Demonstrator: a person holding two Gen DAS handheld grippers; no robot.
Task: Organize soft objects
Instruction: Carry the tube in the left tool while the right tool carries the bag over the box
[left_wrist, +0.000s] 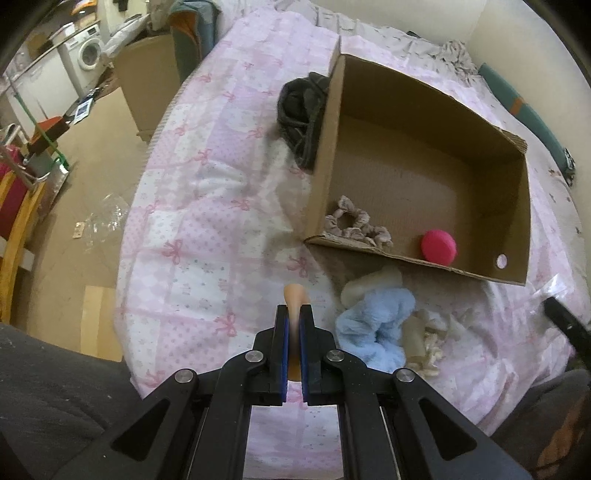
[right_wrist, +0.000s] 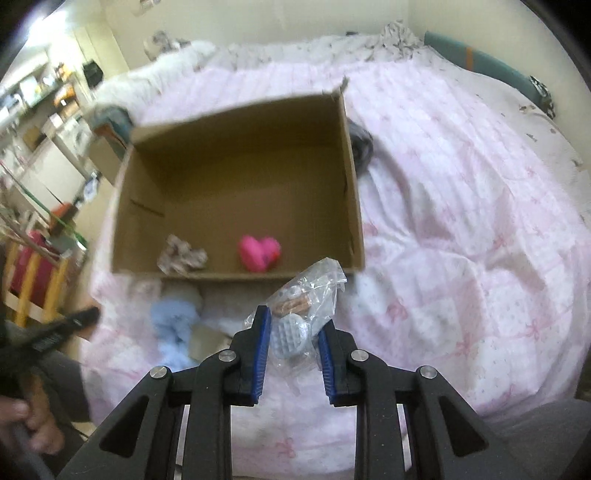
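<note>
The left gripper (left_wrist: 294, 314) has its jaws clamped on a peach-coloured soft piece (left_wrist: 294, 295) (possibly a sponge). The right gripper (right_wrist: 293, 332) has its jaws apart around a clear plastic bag (right_wrist: 310, 295), near the cardboard box (right_wrist: 354, 177) on the bed.

Open-topped box, crowded near side

The brown cardboard box (left_wrist: 424, 147) is standing open from above; a fluffy blue cloth (left_wrist: 376, 328) and cream rags (left_wrist: 424, 336) are crowding its near wall, bare pink quilt (left_wrist: 207, 206) lying leftward.
</note>
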